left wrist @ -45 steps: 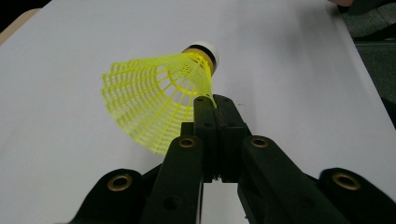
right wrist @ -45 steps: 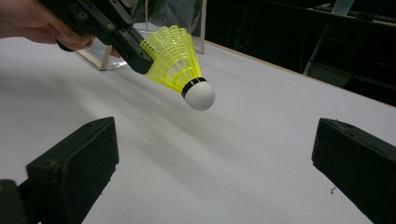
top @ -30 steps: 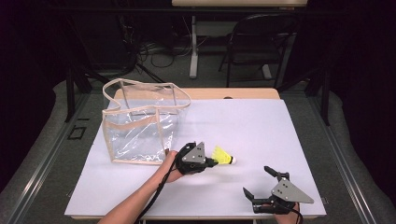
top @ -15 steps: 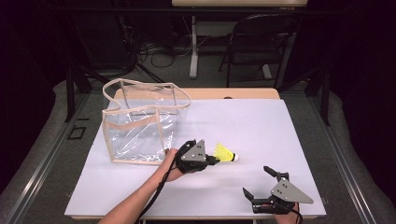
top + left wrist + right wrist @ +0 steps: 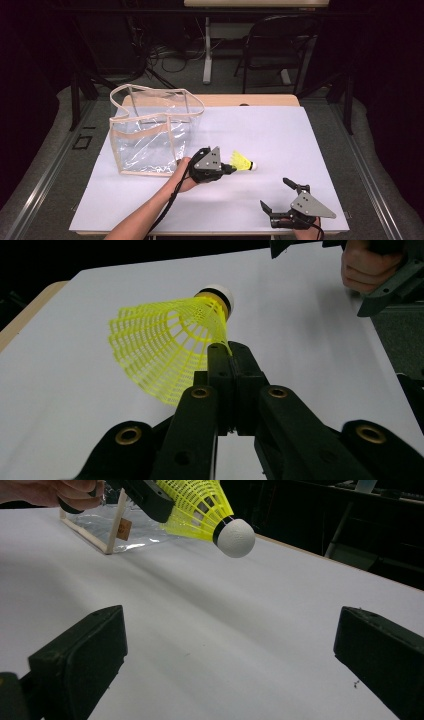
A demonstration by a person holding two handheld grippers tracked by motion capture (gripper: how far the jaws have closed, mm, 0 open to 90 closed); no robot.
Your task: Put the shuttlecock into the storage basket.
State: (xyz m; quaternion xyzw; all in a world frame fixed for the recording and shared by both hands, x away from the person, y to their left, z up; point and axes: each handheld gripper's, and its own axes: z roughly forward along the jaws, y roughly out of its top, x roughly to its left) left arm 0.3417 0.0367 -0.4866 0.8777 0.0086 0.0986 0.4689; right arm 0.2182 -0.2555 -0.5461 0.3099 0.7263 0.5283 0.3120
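Note:
A yellow mesh shuttlecock (image 5: 244,162) with a white cork tip hangs just above the white table near its middle. My left gripper (image 5: 231,169) is shut on the rim of its skirt. In the left gripper view the two jaws press together on the skirt's edge (image 5: 230,347), and the shuttlecock (image 5: 165,347) points away, cork far. My right gripper (image 5: 275,193) rests near the table's front right edge, jaws wide open and nothing between them. From the right gripper view (image 5: 230,647) the shuttlecock (image 5: 210,507) is held off the surface, beyond the open jaws.
A clear plastic bag (image 5: 150,135) with beige trim stands open-topped on the table's left, just behind the left hand. The white sheet (image 5: 280,130) covers the table. A dark chair (image 5: 280,45) and cables stand beyond the far edge.
The left gripper with the shuttlecock has edged slightly upward in the picture. The right gripper has stayed where it was.

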